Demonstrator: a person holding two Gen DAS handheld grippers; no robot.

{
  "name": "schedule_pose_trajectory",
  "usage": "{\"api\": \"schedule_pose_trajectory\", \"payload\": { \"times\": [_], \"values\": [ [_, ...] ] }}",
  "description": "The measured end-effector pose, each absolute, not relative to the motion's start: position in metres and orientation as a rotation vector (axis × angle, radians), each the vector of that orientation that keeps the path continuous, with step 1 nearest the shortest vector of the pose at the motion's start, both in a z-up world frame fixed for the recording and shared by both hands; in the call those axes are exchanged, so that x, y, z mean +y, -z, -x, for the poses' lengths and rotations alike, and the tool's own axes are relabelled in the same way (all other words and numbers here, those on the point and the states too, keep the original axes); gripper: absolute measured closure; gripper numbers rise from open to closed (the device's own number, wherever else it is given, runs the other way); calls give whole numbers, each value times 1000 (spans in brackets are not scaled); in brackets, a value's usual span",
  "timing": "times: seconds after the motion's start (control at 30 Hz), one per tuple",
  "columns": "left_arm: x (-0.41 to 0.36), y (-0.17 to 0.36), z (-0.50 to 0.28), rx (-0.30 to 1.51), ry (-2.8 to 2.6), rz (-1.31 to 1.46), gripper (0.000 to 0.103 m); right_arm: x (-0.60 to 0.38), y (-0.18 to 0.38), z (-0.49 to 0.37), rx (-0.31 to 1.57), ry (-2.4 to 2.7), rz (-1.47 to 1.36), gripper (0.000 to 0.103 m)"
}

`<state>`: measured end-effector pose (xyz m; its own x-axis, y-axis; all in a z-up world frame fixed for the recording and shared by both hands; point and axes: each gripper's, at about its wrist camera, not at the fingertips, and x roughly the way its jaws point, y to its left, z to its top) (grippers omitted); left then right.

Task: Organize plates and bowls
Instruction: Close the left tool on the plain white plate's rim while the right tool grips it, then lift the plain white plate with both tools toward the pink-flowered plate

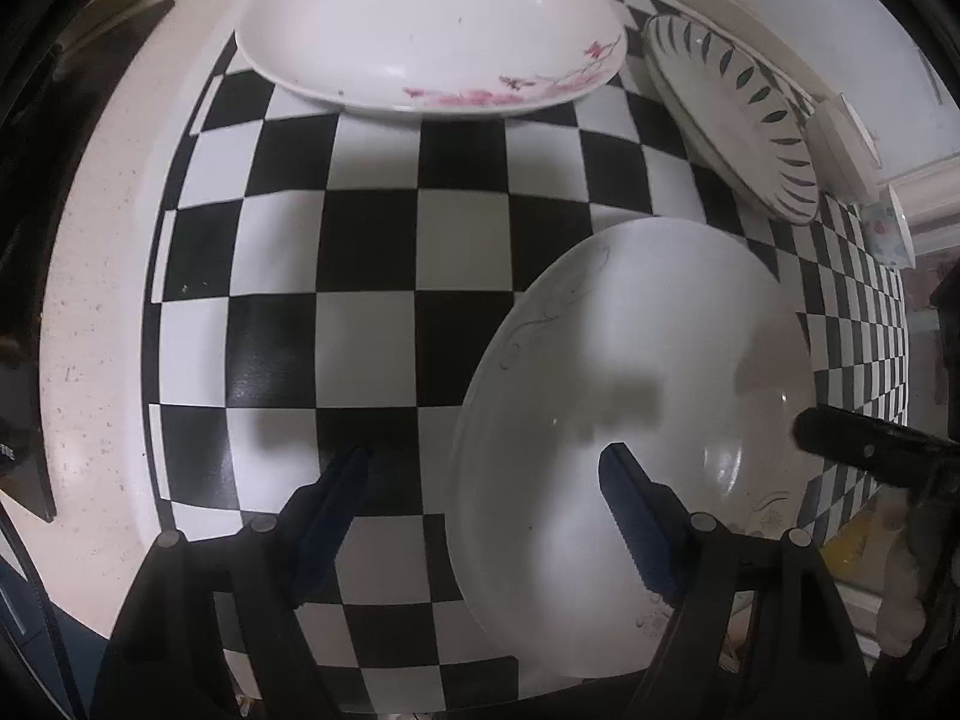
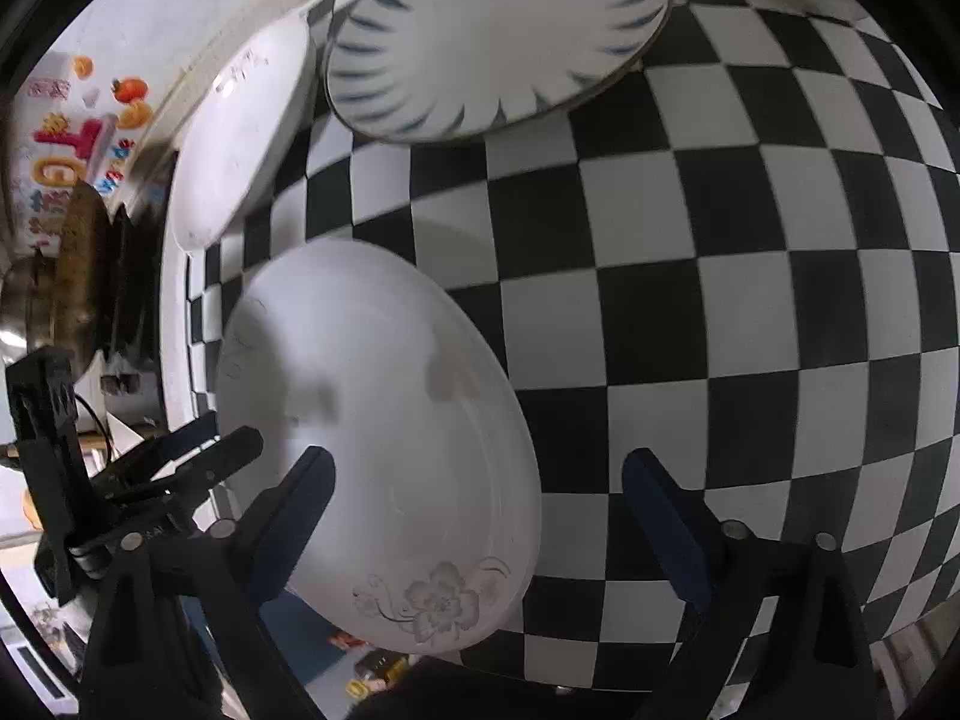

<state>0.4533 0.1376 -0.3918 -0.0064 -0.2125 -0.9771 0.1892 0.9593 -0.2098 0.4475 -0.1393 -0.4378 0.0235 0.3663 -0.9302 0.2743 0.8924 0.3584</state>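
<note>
While both tongs hang over the checkered counter (image 1: 372,252):
Left tongs (image 1: 486,468): wide open, holding nothing.
Right tongs (image 2: 480,468): wide open, holding nothing.
White plate (image 1: 636,372): beneath and between both tongs.
Pink-flowered plate (image 1: 432,24), leaf-rimmed plate (image 2: 498,36): farther ahead.
Handling: likely stiff, glazed, slippery, breakable; grip the raised rim.

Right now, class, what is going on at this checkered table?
A person holds a tool in each hand over a checkered mat. Both the left tool and the right tool are open, poised over the nearest white plate, gripping nothing. A pink-flowered plate and a leaf-rimmed plate lie farther back. Nothing is stacked yet.
</note>
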Motion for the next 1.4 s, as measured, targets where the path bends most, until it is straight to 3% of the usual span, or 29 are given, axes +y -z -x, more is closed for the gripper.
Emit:
{"api": "schedule_pose_trajectory", "payload": {
  "times": [0.1, 0.2, 0.37, 0.43, 0.5, 0.57, 0.7, 1.4],
  "values": [
    [138, 396, -457, 1559, 325, 24, 38, -134, 447, -447, 1602, -80, -511, 15],
    [137, 396, -457, 1553, 337, 49, 59, -128, 451, -445, 1618, -80, -501, 21],
    [138, 398, -463, 1580, 351, 92, 72, -118, 452, -446, 1635, -81, -482, 28],
    [134, 399, -462, 1576, 353, 82, 73, -113, 453, -448, 1646, -71, -458, 33],
    [132, 401, -465, 1573, 348, 67, 73, -112, 453, -448, 1661, -69, -454, 49],
    [131, 400, -466, 1572, 346, 76, 73, -110, 452, -449, 1671, -48, -437, 52],
    [131, 400, -462, 1567, 336, 77, 73, -108, 451, -448, 1674, -13, -378, 72],
    [115, 371, -436, 1525, 362, 4, 73, -135, 431, -429, 1640, -2, -441, 73]
  ]
}}
